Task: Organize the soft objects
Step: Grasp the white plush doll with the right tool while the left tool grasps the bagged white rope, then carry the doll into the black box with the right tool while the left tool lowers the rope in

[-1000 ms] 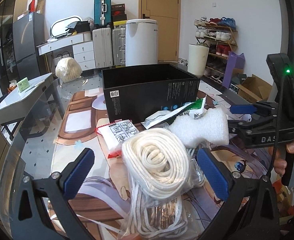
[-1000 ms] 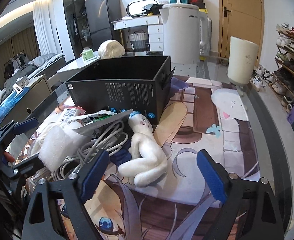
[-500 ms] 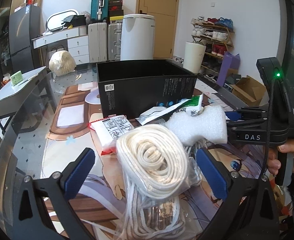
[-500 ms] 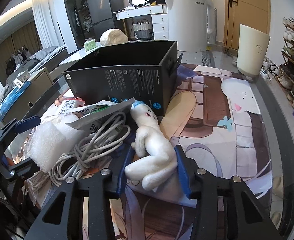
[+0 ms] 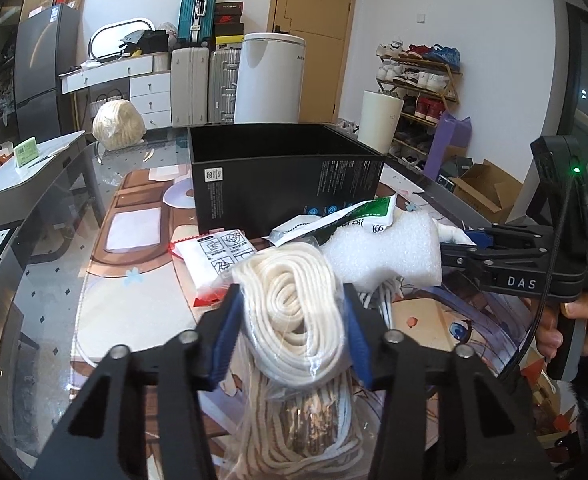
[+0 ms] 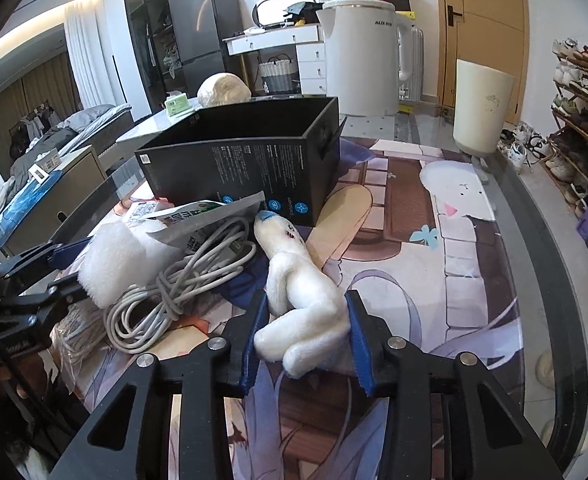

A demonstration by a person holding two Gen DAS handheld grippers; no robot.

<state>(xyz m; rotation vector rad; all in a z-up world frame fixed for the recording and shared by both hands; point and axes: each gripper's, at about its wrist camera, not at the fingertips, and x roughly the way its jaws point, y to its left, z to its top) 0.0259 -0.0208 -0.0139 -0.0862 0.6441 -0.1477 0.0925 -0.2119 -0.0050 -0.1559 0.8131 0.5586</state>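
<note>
My left gripper (image 5: 290,332) is shut on a bagged coil of white rope (image 5: 294,320) that lies on the table. My right gripper (image 6: 304,340) is shut on a white plush toy (image 6: 302,296) lying on the printed mat; it also shows at the right of the left wrist view (image 5: 470,240). An open black box (image 5: 286,176) stands behind the pile, also in the right wrist view (image 6: 250,168). A white foam block (image 5: 386,252), a grey cable bundle (image 6: 182,284) and flat packets (image 5: 214,256) lie between the box and the grippers.
The glass table (image 6: 550,280) carries a printed mat (image 6: 434,248). A green and white pouch (image 5: 346,220) leans on the box. A wrapped ball of yarn (image 5: 116,124) sits at the table's far left. A white bin (image 6: 482,112) and shoe rack (image 5: 418,92) stand beyond.
Both grippers went from wide open to shut: the right closed on the plush toy first, then the left closed on the rope coil.
</note>
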